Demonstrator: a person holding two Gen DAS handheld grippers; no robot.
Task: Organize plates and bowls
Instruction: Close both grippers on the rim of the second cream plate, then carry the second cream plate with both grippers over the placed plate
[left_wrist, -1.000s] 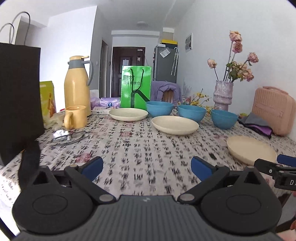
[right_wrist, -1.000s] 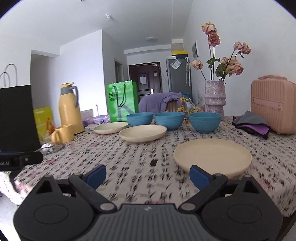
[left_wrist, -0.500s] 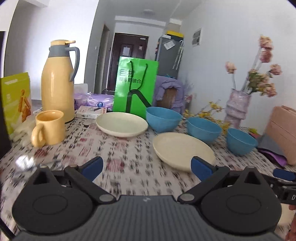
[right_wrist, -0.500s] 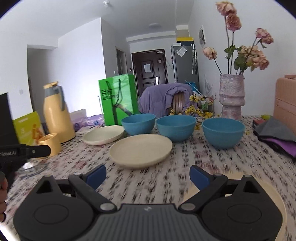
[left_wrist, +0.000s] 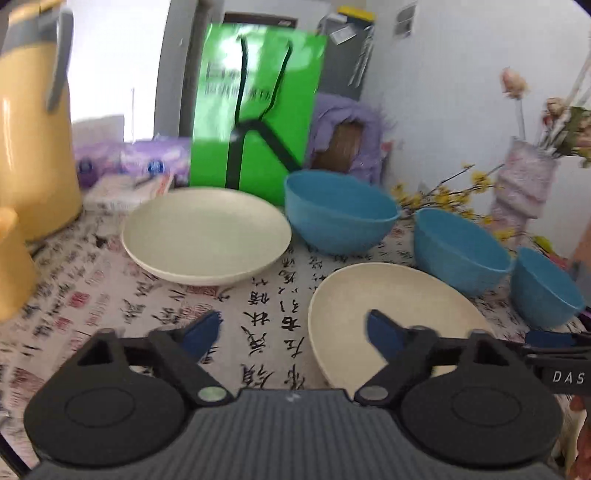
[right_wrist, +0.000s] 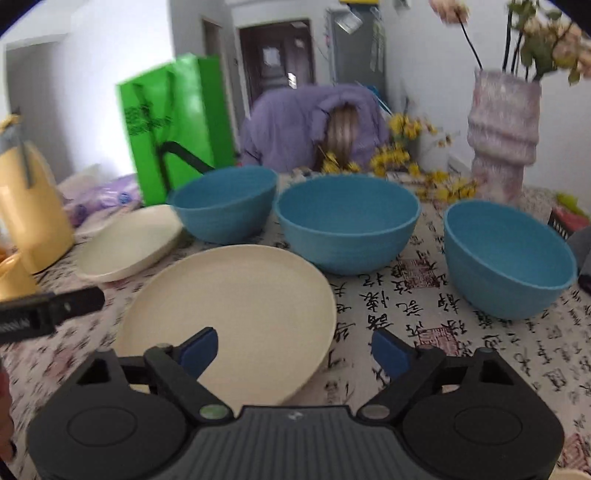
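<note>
My left gripper (left_wrist: 293, 334) has its jaws spread, and they have just been closing a little; nothing is between them, only the tablecloth (left_wrist: 258, 321) with black characters. The near cream plate (left_wrist: 391, 314) lies under and beyond my right-hand jaw, whose blue pad covers part of its near rim. The far cream plate (left_wrist: 207, 232) lies further ahead, beyond the left-hand jaw. Ahead of the right-hand jaw, three blue bowls stand in a row: first bowl (left_wrist: 340, 212), second bowl (left_wrist: 461, 251), third bowl (left_wrist: 546, 288). The green paper bag (left_wrist: 255, 107) stands behind the far plate, and the yellow thermos (left_wrist: 33, 122) is far to the left.

My right gripper (right_wrist: 295, 349) also has spread jaws, just closing a little, and they pinch nothing. The near cream plate (right_wrist: 229, 317) lies under the left-hand jaw and reaches into the gap. The second bowl (right_wrist: 347, 225) is straight ahead between the jaws, the third (right_wrist: 509, 258) beyond the right-hand jaw, the first (right_wrist: 225, 203) ahead to the left. The vase (right_wrist: 502, 136) stands behind the third bowl.
</note>
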